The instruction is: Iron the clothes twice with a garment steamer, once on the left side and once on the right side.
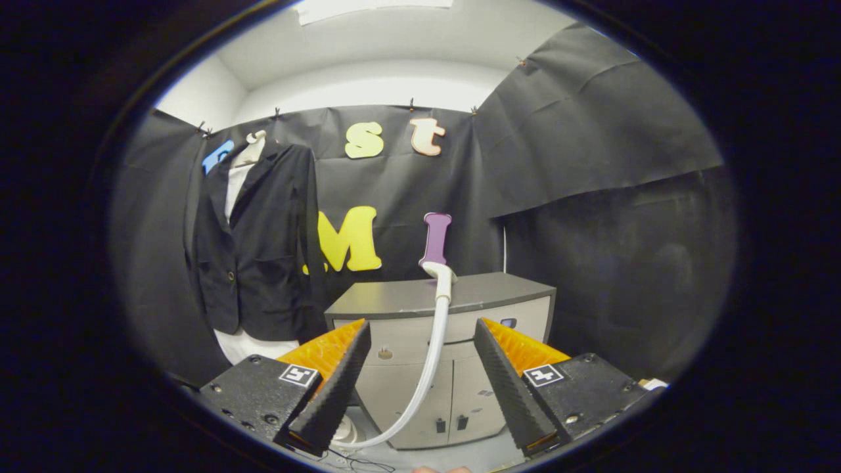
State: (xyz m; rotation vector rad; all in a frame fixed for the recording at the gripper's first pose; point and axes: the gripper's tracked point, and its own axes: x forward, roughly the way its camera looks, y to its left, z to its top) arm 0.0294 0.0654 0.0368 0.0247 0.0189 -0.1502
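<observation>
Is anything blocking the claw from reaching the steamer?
Nothing visible. The open claw has the white garment steamer straight ahead on the grey cabinet, its white hose drooping between the fingers. The black jacket hangs off beside the cabinet.

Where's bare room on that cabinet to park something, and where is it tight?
The cabinet top is bare left of the steamer head, toward the jacket, and right of it toward the cloth wall. Tightest is the middle: the hose drops down the cabinet front, between the open gripper fingers.
</observation>
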